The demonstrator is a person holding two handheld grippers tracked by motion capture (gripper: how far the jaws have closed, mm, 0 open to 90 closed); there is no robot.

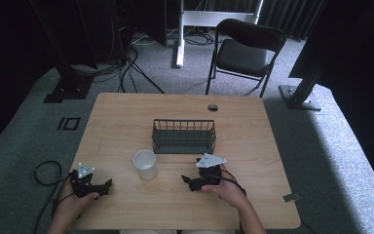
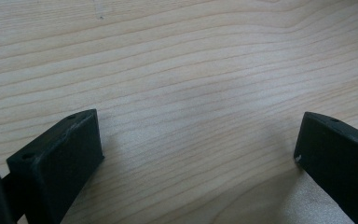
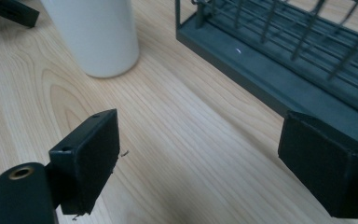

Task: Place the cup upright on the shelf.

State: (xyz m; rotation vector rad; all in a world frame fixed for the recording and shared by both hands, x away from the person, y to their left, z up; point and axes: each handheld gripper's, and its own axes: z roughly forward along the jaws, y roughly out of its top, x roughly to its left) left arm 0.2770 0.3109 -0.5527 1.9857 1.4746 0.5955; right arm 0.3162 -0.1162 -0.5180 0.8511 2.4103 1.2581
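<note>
Light wooden table on grey carpet, seen from above. Near its middle, a dark wire basket, rectangular and upright. Just beside the basket's near left corner, a white paper cup, upright, open mouth up, apart from the basket by a narrow gap.

At the table's near left edge, left gripper, held in the left hand, jaws pointing right toward the table's middle, grey three-cornered plate on top, black cable looping off onto the carpet. In the left gripper view, jaws spread wide apart over bare wood grain, nothing between them: released.

Near the front right of centre, right gripper, held in the right hand, jaws pointing left toward the cup, grey plate on top. In the right gripper view, jaws likewise wide apart and grasping nothing, low over the wood; cup ahead at upper left, basket ahead at upper right, left gripper's tip at the far top left corner.

Beyond the table, a black folding chair, a white stand leg, and cables on the floor.
</note>
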